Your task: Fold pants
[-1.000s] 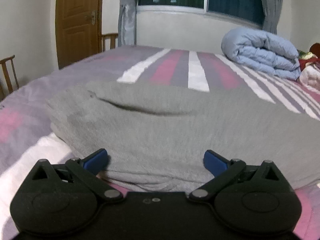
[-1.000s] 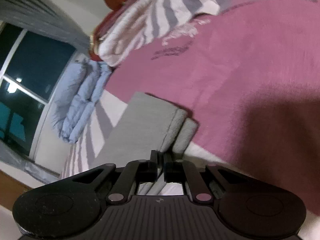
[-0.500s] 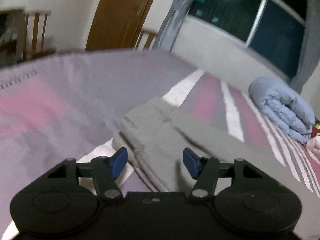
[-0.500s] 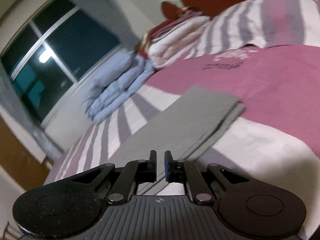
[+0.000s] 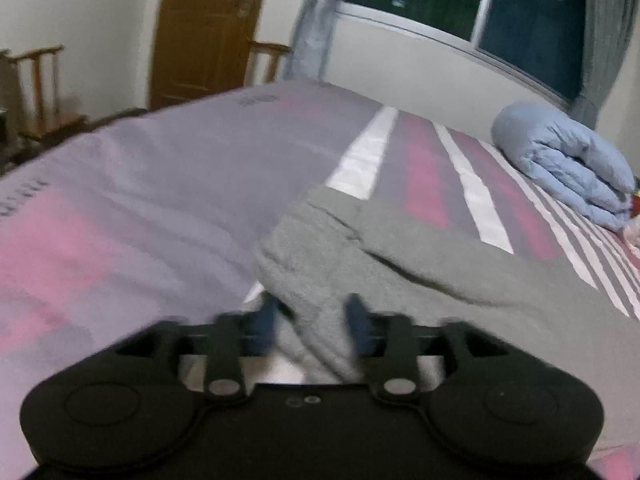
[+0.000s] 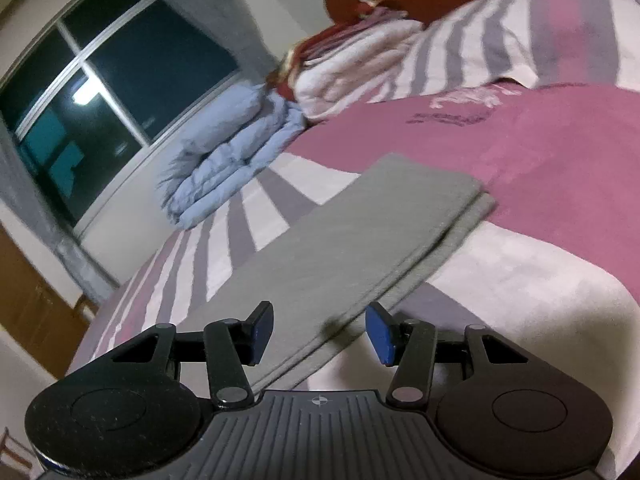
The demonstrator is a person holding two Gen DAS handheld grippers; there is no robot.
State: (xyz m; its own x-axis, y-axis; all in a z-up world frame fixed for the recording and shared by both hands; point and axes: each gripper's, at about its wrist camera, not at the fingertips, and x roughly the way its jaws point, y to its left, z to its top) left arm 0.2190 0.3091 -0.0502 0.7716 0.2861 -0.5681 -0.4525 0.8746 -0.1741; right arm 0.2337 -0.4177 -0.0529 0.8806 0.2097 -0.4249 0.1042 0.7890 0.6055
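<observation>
Grey pants lie folded lengthwise across the striped bed. Their thick waist end sits right in front of my left gripper. Its blurred blue pads flank that corner, its jaws are opening, and cloth fills the gap between them. In the right wrist view the pants stretch away to the leg cuffs at the far right. My right gripper hangs over their near edge. Its jaws are opening, the cloth lies under the gap, and neither pad touches it.
A rolled light-blue quilt lies by the window side of the bed. White and red bedding and a striped pillow are at the head. A wooden door and chairs stand past the bed's foot.
My left gripper slid left from the pants' middle to their waist end, and its jaws narrowed from wide open. My right gripper rolled more level and went from shut to open.
</observation>
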